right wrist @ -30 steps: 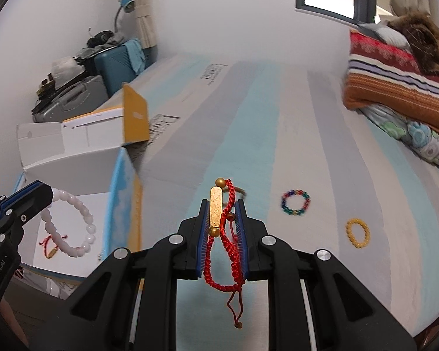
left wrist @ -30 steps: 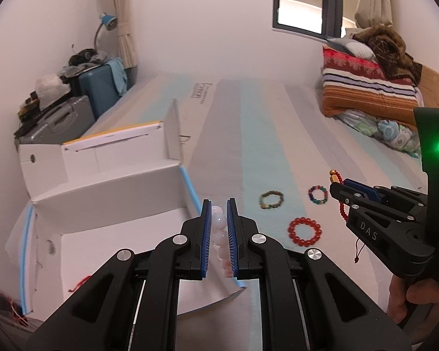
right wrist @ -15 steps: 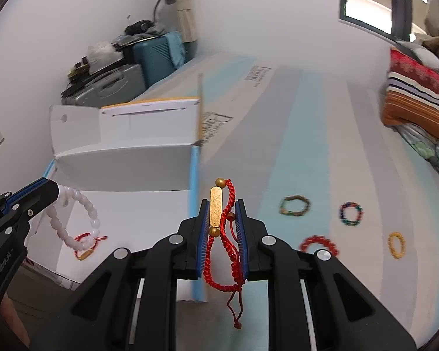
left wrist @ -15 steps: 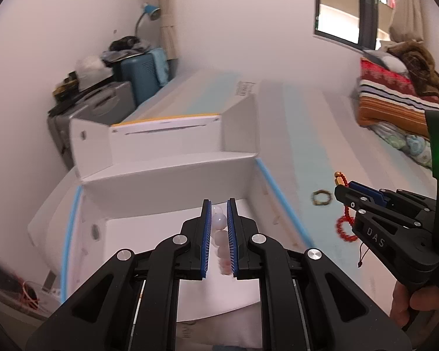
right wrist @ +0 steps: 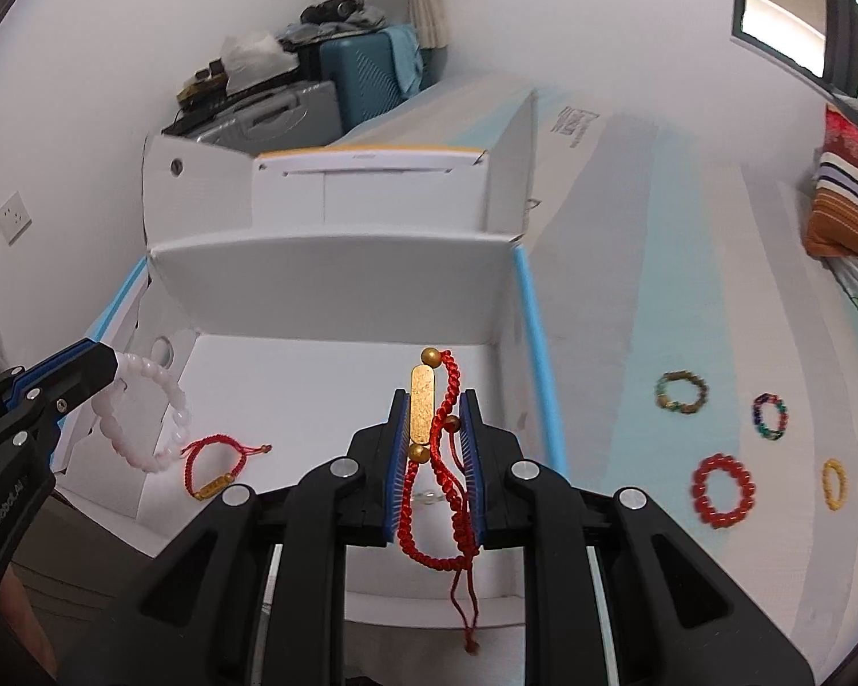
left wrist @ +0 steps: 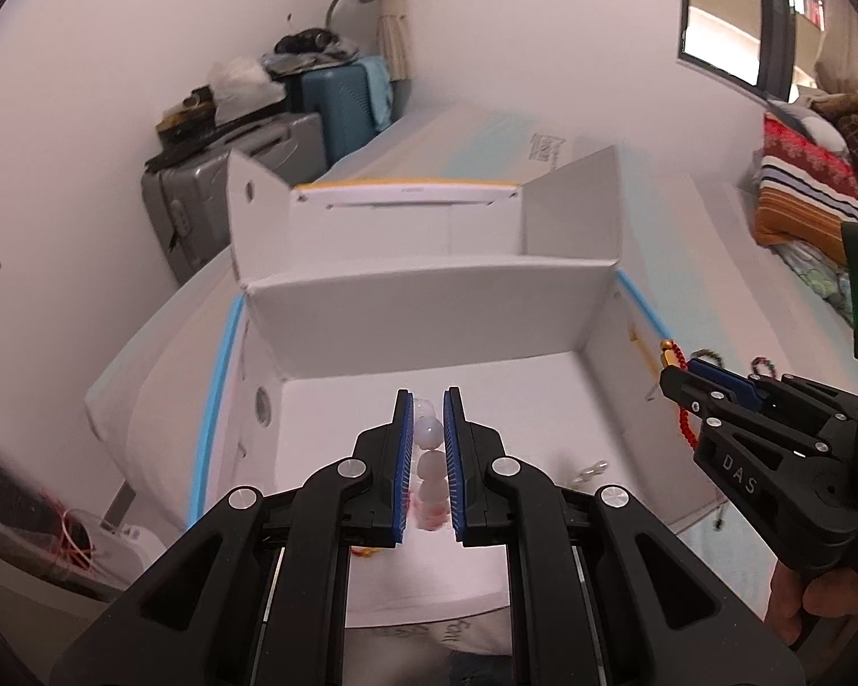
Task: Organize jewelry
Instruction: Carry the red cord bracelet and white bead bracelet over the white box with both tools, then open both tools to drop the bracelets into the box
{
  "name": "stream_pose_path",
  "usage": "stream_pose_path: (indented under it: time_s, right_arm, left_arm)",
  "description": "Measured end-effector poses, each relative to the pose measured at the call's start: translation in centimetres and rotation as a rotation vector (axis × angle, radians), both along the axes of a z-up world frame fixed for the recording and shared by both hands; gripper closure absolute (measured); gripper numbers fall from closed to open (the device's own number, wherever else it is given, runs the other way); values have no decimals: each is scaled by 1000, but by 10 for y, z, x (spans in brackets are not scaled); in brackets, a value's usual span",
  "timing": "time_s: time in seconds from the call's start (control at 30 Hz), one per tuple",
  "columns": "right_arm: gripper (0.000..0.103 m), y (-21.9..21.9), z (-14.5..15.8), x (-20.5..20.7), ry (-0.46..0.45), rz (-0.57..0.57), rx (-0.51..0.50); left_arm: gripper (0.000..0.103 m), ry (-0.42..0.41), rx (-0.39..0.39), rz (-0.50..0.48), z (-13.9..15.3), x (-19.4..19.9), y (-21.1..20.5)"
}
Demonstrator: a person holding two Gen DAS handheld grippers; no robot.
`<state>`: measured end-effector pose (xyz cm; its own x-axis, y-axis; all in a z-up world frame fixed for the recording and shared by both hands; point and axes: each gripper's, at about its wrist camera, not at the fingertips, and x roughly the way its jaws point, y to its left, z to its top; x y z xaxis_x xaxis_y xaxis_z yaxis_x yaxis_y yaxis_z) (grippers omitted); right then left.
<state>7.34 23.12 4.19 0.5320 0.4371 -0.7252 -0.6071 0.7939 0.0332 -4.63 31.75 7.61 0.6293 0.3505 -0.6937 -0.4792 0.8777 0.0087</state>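
My left gripper (left wrist: 428,400) is shut on a pale pink bead bracelet (left wrist: 431,457) and holds it over the open white box (left wrist: 429,320); that bracelet also shows in the right wrist view (right wrist: 149,411). My right gripper (right wrist: 433,400) is shut on a red cord bracelet with a gold bar (right wrist: 435,446), above the box's near right part (right wrist: 337,297). A second red cord bracelet (right wrist: 217,466) lies on the box floor. The right gripper shows at the right of the left wrist view (left wrist: 680,374).
On the striped mattress right of the box lie a green-brown bracelet (right wrist: 680,393), a multicolour one (right wrist: 769,416), a red bead one (right wrist: 721,490) and a yellow one (right wrist: 833,483). Suitcases (left wrist: 246,171) stand behind the box. Folded blankets (left wrist: 801,200) lie far right.
Both grippers have swung left, from over the mattress to over the open box, each still holding its bracelet. The box now fills the middle of both views.
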Motion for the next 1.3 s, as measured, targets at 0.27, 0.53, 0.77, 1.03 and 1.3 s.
stream_pose_path:
  time_s: [0.27, 0.53, 0.77, 1.03, 1.3]
  right_arm:
    - [86, 25, -30, 4, 49, 17, -46]
    - [86, 35, -49, 7, 78, 22, -74]
    - [83, 38, -56, 7, 92, 27, -85]
    - [46, 29, -41, 1, 65, 16, -48]
    - [20, 10, -15, -4, -6, -32, -15]
  left_arm:
    - [92, 78, -35, 32, -37, 6, 24]
    - [92, 110, -55, 46, -58, 12, 36]
    - [90, 106, -44, 77, -59, 12, 38]
    - [52, 77, -32, 101, -50, 6, 35]
    - [28, 35, -5, 95, -35, 2, 22]
